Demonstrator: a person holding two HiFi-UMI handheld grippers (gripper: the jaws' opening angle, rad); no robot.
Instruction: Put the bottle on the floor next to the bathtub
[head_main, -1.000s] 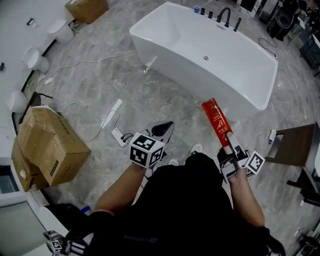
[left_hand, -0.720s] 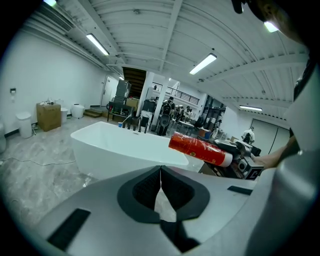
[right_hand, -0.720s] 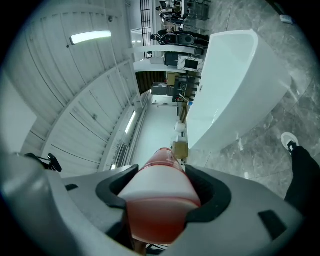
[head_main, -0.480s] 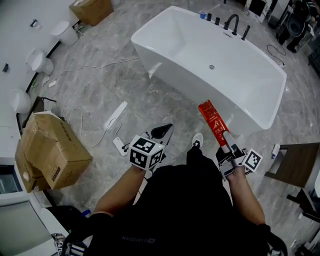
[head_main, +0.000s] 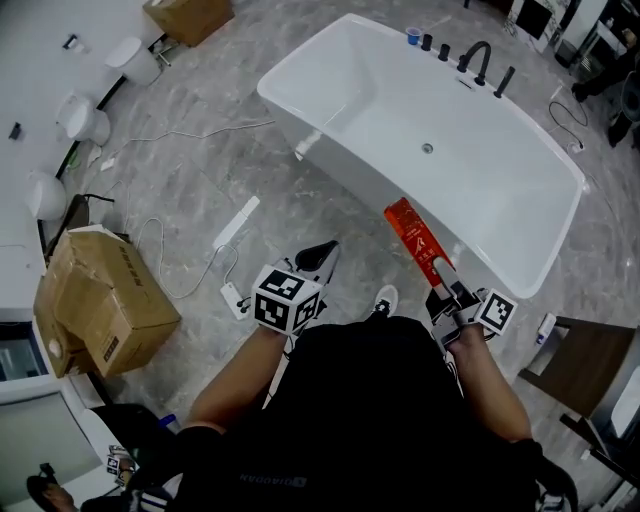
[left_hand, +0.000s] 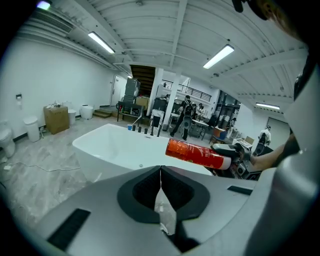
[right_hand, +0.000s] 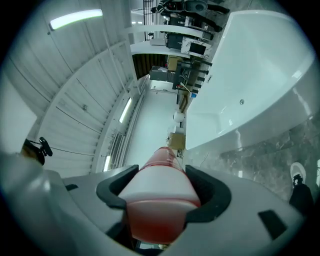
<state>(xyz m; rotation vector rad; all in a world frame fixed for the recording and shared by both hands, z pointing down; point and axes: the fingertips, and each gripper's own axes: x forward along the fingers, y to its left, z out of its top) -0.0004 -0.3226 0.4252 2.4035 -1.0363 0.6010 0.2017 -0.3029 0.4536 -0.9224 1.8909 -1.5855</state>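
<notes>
**Q:** Two grippers, then. What is each one doing?

**A:** Nearest, the left gripper is clenched on nothing, and its jaws meet edge to edge. The right gripper grasps a red bottle by its white end, with one jaw on each side.

**Q:** Where is the bottle?

**A:** It is in the air. It runs straight out from the right jaws and slants forward and left toward the tub. From the head view its far end overlaps the tub's near wall. I cannot tell whether they touch.

**Q:** What lies beyond the grippers?

**A:** Below both is a grey marble floor. Just ahead and left of the left gripper lie a white power strip and a thin cable. A cardboard box sits well to that gripper's left. Ahead of the right gripper stands the white tub, with black taps on its far rim.
</notes>
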